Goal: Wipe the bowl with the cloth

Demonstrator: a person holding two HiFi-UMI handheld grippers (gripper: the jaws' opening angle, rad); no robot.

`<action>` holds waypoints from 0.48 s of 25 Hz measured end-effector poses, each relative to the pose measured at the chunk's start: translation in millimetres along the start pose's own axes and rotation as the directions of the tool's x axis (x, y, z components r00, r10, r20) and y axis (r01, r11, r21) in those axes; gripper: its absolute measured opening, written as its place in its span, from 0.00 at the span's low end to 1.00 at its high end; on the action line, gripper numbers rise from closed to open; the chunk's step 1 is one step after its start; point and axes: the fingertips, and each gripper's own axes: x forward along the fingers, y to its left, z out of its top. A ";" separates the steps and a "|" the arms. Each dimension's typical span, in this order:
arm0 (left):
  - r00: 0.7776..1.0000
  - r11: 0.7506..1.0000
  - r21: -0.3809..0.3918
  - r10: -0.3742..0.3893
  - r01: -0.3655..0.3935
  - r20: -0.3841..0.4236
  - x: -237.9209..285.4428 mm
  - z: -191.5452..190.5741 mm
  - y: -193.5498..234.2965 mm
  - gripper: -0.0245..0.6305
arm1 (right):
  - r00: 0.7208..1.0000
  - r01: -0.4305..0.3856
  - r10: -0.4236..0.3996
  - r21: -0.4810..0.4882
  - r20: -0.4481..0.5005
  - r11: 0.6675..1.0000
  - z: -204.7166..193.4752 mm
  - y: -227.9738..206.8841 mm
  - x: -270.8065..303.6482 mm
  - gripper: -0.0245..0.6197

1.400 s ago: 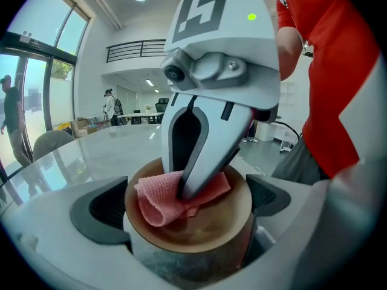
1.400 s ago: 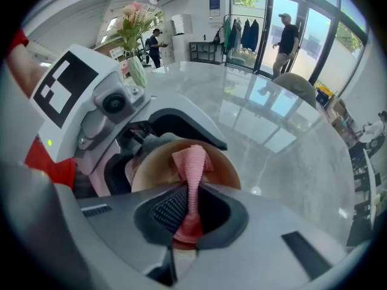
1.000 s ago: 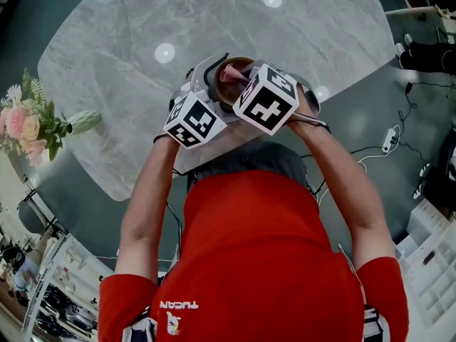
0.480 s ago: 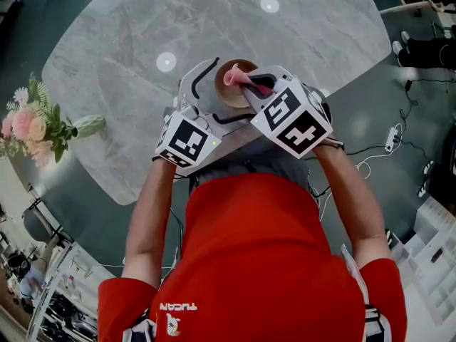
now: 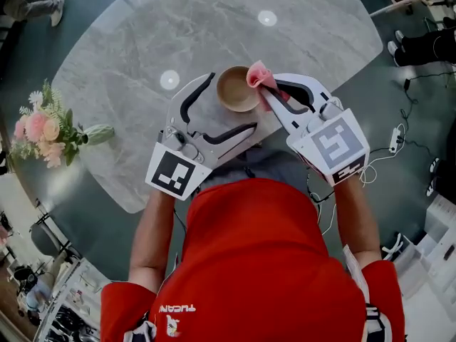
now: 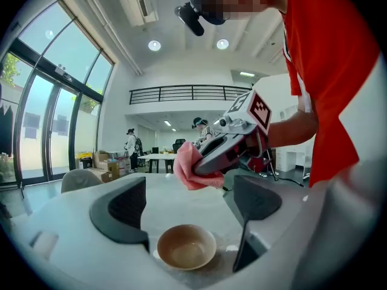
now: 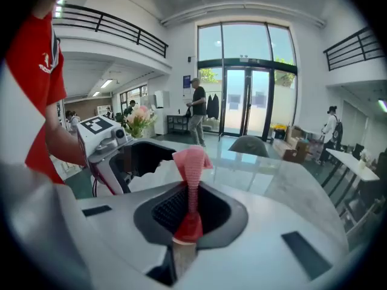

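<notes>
A tan bowl (image 5: 236,90) stands upright on the marble table (image 5: 128,70). In the left gripper view the bowl (image 6: 186,246) lies low between the two dark pads, and neither pad touches it. My left gripper (image 5: 233,102) is open with its jaws closing around the bowl. My right gripper (image 5: 269,90) is shut on a pink cloth (image 5: 259,74), held at the bowl's right rim. The cloth (image 7: 192,162) sticks up from the right gripper's closed jaws (image 7: 189,209). From the left gripper view, the cloth (image 6: 190,169) hangs above the bowl.
A vase of pink flowers (image 5: 44,128) stands at the table's left edge. The table's near edge runs just under both grippers. A power strip (image 5: 390,140) and cables lie on the floor to the right. People and chairs are far off in the hall.
The two grippers have drawn apart and back toward the person. The cloth has come out of the bowl to its right rim. The bowl now shows whole on the table.
</notes>
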 end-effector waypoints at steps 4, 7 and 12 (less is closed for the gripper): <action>1.000 1.000 0.008 0.012 -0.012 0.024 -10.6 18.7 -0.4 0.65 | 0.992 0.032 -0.029 -0.024 0.123 0.999 20.6 2.1 -25.0 0.07; 0.998 0.999 -0.010 0.047 -0.046 0.037 -17.4 28.5 2.4 0.51 | 0.974 0.051 -0.044 -0.026 0.224 0.998 32.0 6.3 -39.6 0.07; 0.994 0.996 -0.001 0.094 -0.094 0.058 -24.2 43.9 2.0 0.37 | 0.943 0.038 -0.030 -0.016 0.330 0.999 36.4 18.0 -56.9 0.07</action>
